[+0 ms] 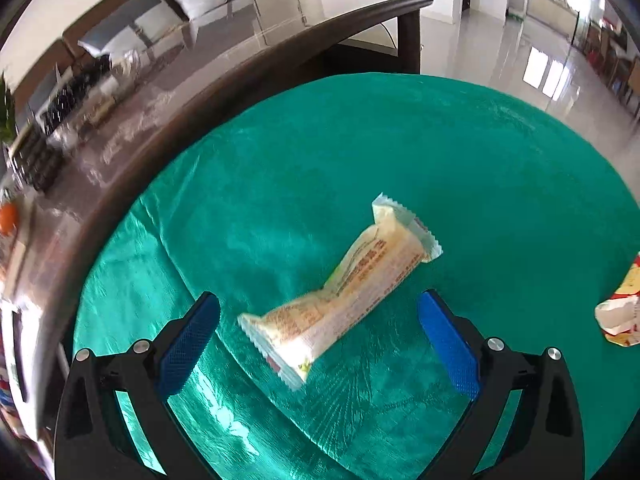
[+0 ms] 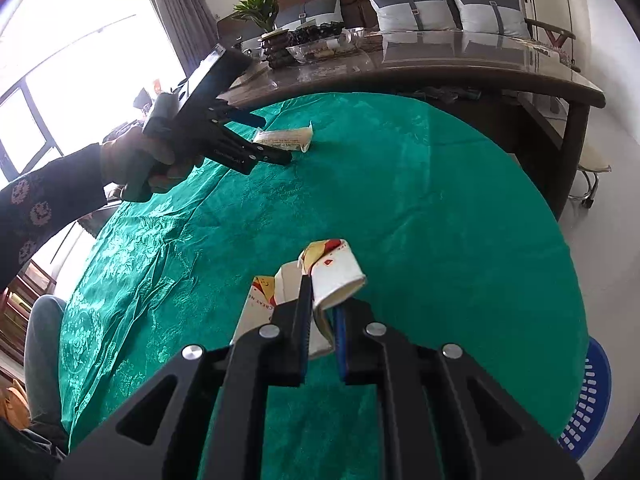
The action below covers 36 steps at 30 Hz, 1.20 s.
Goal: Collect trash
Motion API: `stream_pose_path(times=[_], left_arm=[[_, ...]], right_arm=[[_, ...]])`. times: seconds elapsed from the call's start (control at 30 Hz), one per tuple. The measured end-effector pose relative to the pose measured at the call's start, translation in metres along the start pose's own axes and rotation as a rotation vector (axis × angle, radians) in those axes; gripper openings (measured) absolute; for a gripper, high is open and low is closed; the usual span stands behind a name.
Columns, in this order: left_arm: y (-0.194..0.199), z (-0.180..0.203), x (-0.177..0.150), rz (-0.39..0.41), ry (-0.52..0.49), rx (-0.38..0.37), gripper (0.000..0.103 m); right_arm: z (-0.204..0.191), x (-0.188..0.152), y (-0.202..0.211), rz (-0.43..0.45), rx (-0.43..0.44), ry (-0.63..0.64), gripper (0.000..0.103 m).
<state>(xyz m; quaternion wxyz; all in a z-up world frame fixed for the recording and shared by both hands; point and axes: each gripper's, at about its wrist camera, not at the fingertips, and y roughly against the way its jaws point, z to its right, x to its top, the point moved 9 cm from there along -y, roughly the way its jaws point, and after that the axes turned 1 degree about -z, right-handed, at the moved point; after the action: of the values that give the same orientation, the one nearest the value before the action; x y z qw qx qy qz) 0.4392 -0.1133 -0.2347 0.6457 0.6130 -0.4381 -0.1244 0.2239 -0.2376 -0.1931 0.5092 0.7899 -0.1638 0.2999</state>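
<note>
- Right now the left gripper [image 1: 318,316] stands wide open over the green cloth [image 1: 460,152], its blue pads [image 1: 188,344] either side of the pale snack wrapper [image 1: 340,292], which lies flat and diagonal toward the tabletop's far-left edge, next to the dark wooden table [image 1: 224,60].
- Likely trouble there: the wrapper runs slantwise across the gap, so closing may catch only a crinkled end and let it slide out, or pinch up a fold of cloth with it.
- The right gripper [image 2: 323,312] is closed tight on a crumpled paper cup [image 2: 340,276], held just above the cloth near the tabletop's near edge; a flattened red-and-white carton piece [image 2: 258,300] sits beside it.
- I can't tell whether that carton piece is gripped or just lying there; if loose, it could be left behind.
- The blue basket [image 2: 588,400] shows past the near-right edge, below the tabletop; a squashed cup held by one fold might slip before reaching it.
</note>
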Motion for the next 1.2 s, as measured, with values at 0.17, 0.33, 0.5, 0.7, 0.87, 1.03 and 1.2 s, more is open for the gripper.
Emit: stream_pose_path(times=[0.17,0.33,0.5,0.7,0.87,1.03,1.2], left_arm=[[0.008,0.003,-0.016,0.022,0.076,-0.117,0.061],[0.03,0.016,-0.04,0.009,0.131,-0.128,0.022],[0.065,0.053,-0.093,0.0,0.277,-0.092,0.021],[0.101,0.105,-0.15,0.007,0.477,-0.116,0.024],[0.12,0.141,-0.179,0.022,0.479,-0.137,0.048],[0.134,0.137,-0.185,0.054,0.444,-0.064,0.073],[0.144,0.121,-0.188,0.068,0.443,-0.009,0.08]], right_arm=[[0.002,0.002,0.0,0.01,-0.006,-0.011,0.011],[0.003,0.005,0.004,0.031,-0.05,0.011,0.011],[0.013,0.007,0.011,0.048,-0.035,-0.047,0.011],[0.01,-0.012,0.018,-0.005,0.022,-0.091,0.011],[0.002,-0.03,0.03,-0.028,0.014,-0.071,0.011],[-0.002,-0.043,0.03,-0.044,-0.024,-0.039,0.018],[-0.005,-0.049,0.03,-0.043,-0.066,-0.007,0.056]])
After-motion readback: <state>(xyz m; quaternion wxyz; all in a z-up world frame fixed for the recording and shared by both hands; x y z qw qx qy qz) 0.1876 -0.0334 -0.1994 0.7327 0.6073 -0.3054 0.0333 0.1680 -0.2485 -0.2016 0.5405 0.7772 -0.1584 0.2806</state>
